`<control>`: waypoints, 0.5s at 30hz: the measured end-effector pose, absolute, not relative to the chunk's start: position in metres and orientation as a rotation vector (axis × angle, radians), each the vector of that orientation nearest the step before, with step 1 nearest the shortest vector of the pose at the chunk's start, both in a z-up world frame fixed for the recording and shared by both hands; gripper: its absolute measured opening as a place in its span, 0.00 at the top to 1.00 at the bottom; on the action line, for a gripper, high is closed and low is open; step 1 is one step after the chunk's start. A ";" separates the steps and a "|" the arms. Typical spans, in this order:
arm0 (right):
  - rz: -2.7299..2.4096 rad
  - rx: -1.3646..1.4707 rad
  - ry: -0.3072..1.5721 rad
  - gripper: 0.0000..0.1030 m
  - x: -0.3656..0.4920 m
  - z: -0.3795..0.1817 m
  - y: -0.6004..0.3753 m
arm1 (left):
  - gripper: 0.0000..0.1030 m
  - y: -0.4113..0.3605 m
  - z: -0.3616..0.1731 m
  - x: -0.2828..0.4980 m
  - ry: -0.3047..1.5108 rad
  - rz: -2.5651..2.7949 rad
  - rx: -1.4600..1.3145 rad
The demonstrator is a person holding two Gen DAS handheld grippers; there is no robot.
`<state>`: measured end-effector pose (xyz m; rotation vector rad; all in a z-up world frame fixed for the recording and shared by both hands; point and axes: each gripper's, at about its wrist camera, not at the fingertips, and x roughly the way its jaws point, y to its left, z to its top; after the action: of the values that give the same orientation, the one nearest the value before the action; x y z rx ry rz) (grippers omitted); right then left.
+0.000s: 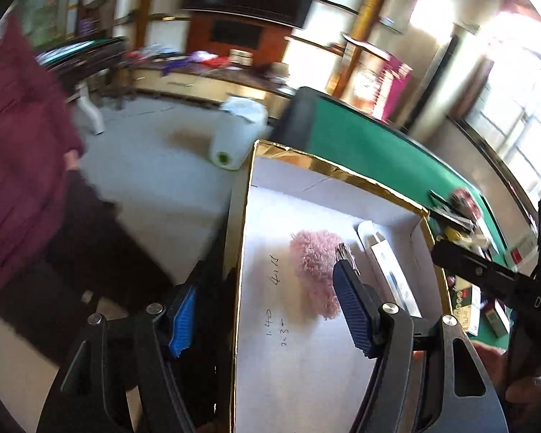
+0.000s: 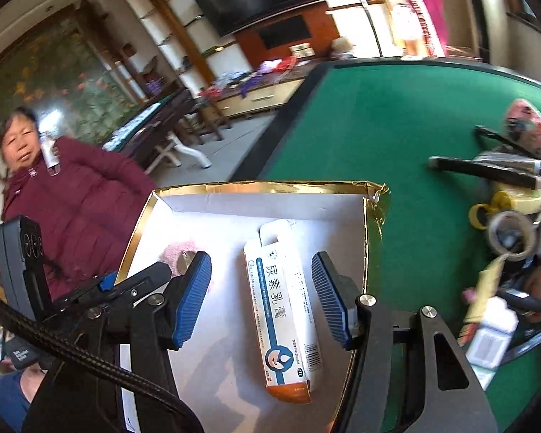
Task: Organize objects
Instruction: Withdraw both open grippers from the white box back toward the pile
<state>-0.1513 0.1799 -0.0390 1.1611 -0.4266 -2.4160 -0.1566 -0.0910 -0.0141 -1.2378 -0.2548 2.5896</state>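
Note:
A white cardboard box with a gold rim (image 1: 328,167) (image 2: 263,184) sits at the corner of a green table (image 2: 396,119). Inside lie a pink fluffy item (image 1: 315,263) with a metal clip (image 1: 344,254), partly seen in the right wrist view (image 2: 178,252), and a white, blue and orange ointment carton (image 2: 281,314) (image 1: 387,270). My left gripper (image 1: 267,288) is open and straddles the box's left wall. My right gripper (image 2: 261,296) is open above the box, its pads either side of the carton, holding nothing.
A pile of loose items lies on the table right of the box: tape rolls (image 2: 505,223), a black folded tool (image 2: 487,166), small boxes (image 2: 490,335). A person in a maroon coat (image 2: 79,195) stands left of the table. A white jug (image 1: 240,133) stands on the floor.

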 end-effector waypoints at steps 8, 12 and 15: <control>-2.250 1.211 -0.407 0.40 -0.172 -0.066 0.146 | 0.39 -0.121 -0.022 -0.151 -0.310 2.720 -1.256; -2.279 1.257 -0.462 0.40 -0.169 -0.070 0.179 | 0.39 -0.081 -0.029 -0.166 -0.197 2.689 -1.257; -2.360 1.266 -0.548 0.39 -0.170 -0.068 0.220 | 0.39 -0.034 -0.035 -0.175 -0.117 2.635 -1.238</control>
<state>-0.1703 0.2203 -0.0684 1.2656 -0.5480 -2.3600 -0.1745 -0.0341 -0.0353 -1.2382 -0.1171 2.6351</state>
